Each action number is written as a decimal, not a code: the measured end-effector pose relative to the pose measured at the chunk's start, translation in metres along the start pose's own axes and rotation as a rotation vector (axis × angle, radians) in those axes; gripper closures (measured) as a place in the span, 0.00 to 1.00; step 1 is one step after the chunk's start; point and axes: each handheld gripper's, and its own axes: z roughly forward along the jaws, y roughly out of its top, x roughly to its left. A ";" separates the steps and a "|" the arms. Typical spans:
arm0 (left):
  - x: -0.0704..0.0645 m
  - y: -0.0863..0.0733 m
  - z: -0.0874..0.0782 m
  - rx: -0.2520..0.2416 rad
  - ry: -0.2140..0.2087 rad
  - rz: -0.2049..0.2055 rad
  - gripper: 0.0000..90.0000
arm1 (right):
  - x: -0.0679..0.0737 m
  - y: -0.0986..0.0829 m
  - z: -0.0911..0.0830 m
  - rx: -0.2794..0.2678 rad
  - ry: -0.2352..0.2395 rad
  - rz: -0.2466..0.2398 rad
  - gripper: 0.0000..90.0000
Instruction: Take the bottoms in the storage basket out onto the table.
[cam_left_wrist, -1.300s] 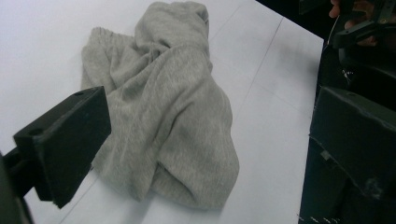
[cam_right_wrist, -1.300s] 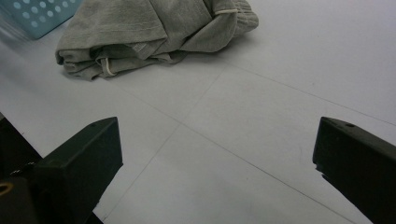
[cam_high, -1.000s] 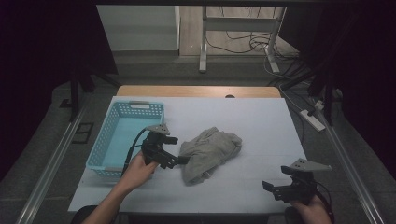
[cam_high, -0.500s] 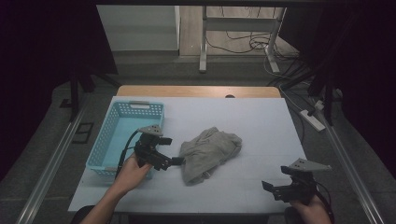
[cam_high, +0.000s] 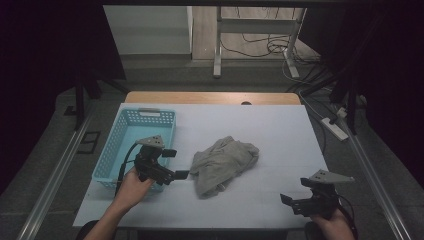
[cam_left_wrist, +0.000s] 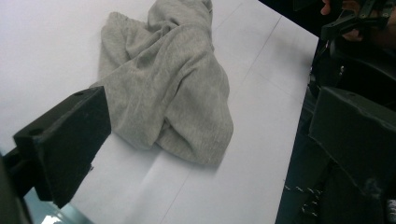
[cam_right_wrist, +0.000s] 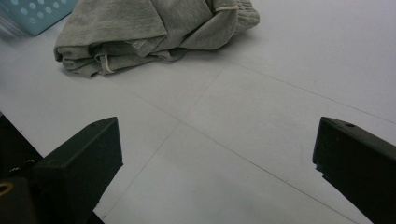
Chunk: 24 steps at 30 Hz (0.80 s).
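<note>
A crumpled grey cloth (cam_high: 222, 162) lies in the middle of the white table. My left gripper (cam_high: 175, 163) stands open just left of it, over the near right corner of the blue basket (cam_high: 131, 131), and its near jaw tip almost reaches the cloth's left edge. In the left gripper view the cloth (cam_left_wrist: 173, 84) lies ahead between the wide-apart jaws, and the left gripper (cam_left_wrist: 219, 135) holds nothing. My right gripper (cam_high: 292, 200) is open near the front right edge, well apart from the cloth. In the right gripper view, the right gripper (cam_right_wrist: 219, 154) hangs over bare table with the cloth (cam_right_wrist: 140, 28) beyond.
The blue perforated basket stands at the table's left, and its corner (cam_right_wrist: 37, 14) appears in the right gripper view. The table's front edge (cam_high: 200, 227) runs close to both hands. In the left gripper view, the other hand with its gripper (cam_left_wrist: 348, 21) is at the top right.
My left hand and gripper have drawn back a little to the left, toward the basket. The cloth and the right gripper have not moved.
</note>
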 end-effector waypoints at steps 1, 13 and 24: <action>0.000 -0.001 -0.001 0.001 0.004 -0.001 0.00 | 0.000 0.000 0.000 0.000 0.000 -0.001 0.02; 0.004 -0.012 -0.009 -0.039 0.043 -0.019 0.00 | 0.000 0.000 0.000 0.000 -0.001 0.000 0.02; 0.005 -0.021 -0.015 -0.054 0.048 -0.028 0.00 | 0.000 0.000 0.000 0.002 -0.002 -0.004 0.02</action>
